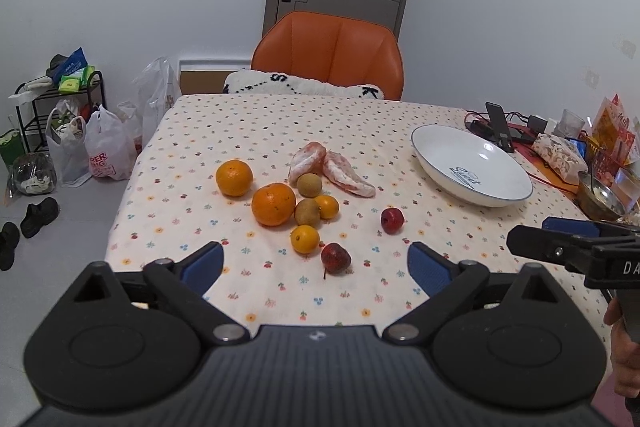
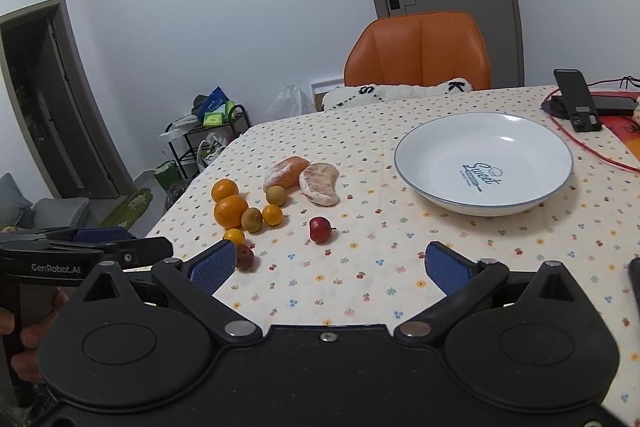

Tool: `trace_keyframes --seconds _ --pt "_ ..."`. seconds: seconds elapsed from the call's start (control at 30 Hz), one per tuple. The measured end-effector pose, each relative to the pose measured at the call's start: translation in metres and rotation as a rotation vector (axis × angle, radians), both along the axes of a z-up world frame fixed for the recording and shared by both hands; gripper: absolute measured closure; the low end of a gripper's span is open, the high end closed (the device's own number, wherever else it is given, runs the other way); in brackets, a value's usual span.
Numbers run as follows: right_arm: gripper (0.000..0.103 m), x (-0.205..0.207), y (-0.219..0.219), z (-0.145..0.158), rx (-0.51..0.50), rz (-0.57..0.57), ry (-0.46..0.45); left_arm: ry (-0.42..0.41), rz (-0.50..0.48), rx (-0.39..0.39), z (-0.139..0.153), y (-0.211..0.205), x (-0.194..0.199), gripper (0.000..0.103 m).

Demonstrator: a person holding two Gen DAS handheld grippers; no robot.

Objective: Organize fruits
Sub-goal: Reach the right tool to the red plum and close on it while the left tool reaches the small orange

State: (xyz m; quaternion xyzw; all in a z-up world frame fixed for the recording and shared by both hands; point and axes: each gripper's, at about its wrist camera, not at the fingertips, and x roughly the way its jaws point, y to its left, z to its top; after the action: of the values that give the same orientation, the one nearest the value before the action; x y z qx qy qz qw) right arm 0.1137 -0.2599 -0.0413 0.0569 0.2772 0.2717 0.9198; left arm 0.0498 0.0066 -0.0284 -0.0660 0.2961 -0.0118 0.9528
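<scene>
Both the left gripper [image 1: 316, 263] and right gripper [image 2: 328, 265] hover with fingers spread, empty; nudging the clustered oranges [image 1: 273, 204] could roll them off the tabletop's [image 1: 360, 123] left edge.

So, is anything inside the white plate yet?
No fruit: the white plate shows only its printed "Sweet" logo, and its whole inside is in view. Both grippers, left and right, hold nothing.

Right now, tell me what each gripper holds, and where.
Nothing. The left gripper and right gripper are both open above the table; all fruits lie loose.
</scene>
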Motion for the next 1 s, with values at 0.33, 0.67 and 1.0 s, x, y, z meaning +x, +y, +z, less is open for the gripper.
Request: trace_keyframes --seconds 0.33,0.67,1.0 --pt "0.026 0.023 0.016 -0.015 -0.001 0.034 0.027 0.025 0.023 -0.032 -0.014 0.007 0.024 0.034" --pt "0.043 0.05 0.035 -0.029 -0.013 0.06 0.066 0.07 0.036 -0.069 -0.03 0.018 0.05 0.054" --pt "0.057 0.079 0.046 -0.047 -0.006 0.079 0.131 0.11 0.029 -0.084 -0.042 0.018 0.075 0.067"
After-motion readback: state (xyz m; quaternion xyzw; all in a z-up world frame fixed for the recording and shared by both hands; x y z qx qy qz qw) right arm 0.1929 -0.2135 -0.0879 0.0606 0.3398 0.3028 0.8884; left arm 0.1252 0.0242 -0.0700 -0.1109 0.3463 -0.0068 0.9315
